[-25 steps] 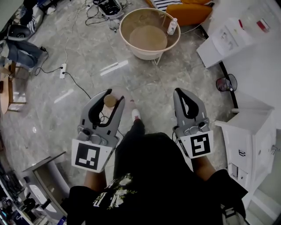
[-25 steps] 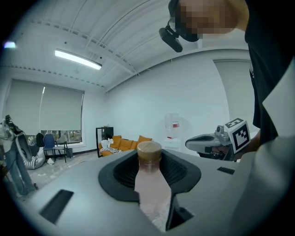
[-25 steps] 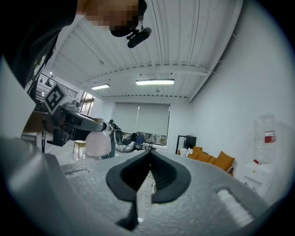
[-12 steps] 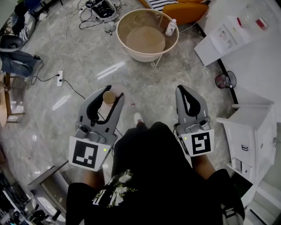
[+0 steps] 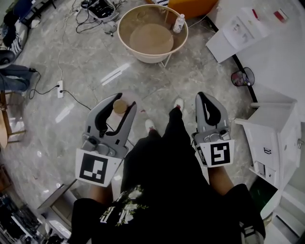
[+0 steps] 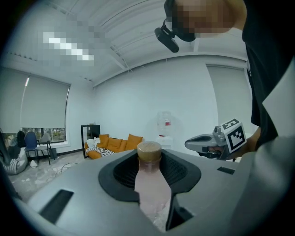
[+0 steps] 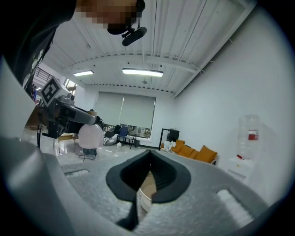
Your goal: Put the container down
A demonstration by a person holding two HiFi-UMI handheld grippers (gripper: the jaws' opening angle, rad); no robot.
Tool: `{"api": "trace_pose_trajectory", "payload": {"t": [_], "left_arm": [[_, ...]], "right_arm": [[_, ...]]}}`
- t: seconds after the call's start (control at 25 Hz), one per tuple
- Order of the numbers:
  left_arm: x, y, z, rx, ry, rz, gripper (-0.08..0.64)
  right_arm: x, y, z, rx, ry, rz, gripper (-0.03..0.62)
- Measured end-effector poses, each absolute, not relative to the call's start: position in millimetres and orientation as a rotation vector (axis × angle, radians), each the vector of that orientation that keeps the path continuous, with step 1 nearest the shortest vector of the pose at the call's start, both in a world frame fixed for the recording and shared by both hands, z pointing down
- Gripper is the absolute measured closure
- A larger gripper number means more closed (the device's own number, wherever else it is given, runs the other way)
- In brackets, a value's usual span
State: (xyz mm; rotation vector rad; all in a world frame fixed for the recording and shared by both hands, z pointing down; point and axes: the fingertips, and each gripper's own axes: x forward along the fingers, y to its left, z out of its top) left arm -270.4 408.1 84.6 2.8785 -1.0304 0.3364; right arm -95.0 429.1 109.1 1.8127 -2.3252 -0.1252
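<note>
1. Two grippers. The left gripper (image 5: pixel 124 101) has its jaws spread wide around one container (image 5: pixel 119 107), clamped on its pinkish body just below the wooden lid (image 6: pixel 149 148). The right gripper (image 5: pixel 205 96) has its jaws closed together, with nothing in them.
2. The container is held upright above the floor (image 5: pixel 86 62), well apart from the one round basket (image 5: pixel 147 58) and on the person's side of it.
3. One bottle (image 5: pixel 179 23) stands at the basket's far right rim.
4. One power strip (image 5: pixel 60 88) lies left of the basket with its cable trailing. Two shoes (image 5: pixel 178 103) show between the grippers, nearer the person than the basket.
5. Right of the basket is a dark round thing, perhaps a small fan (image 5: pixel 243 77), with one white cabinet (image 5: pixel 274 138) below it. An orange sofa (image 5: pixel 190 5) lies behind the basket.
6. Nothing lies on the floor between the container and the basket.
7. Each gripper's cube bears a black-and-white square marker (image 5: pixel 96 169). A red label on the water dispenser (image 6: pixel 166 125) is too small to read.
</note>
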Motion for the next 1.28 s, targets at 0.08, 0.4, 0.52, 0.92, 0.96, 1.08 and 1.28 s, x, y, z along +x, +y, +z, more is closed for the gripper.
{"api": "trace_pose_trajectory", "payload": {"t": [0.08,0.4,0.52,0.92,0.96,1.08,1.28], "left_arm": [[-270,402,86,2.873,-1.035,0.343,0.414],[-259,372,87,2.840,-1.132,0.343,0.414],[-255,354,80,2.830,-1.160,0.346,0.414],[-221,275,65,2.790,-1.218,0.329,0.413],[-217,265,63,2.785,-1.232,0.330,0.413],[-200,240,58,2.786,-1.265,0.339,0.413],[-175,209,54,2.782,-1.306,0.360,0.413]], "right_arm": [[-96,423,111,1.800,-2.334,-0.130,0.597],[-76,386,122,1.759,-2.362,-0.105,0.597],[-74,360,114,1.723,-2.399,-0.122,0.597],[-47,271,96,1.657,-2.462,-0.165,0.597],[-39,262,95,1.657,-2.462,-0.165,0.597],[-15,236,95,1.650,-2.465,-0.171,0.597],[8,199,95,1.616,-2.499,-0.193,0.597]]}}
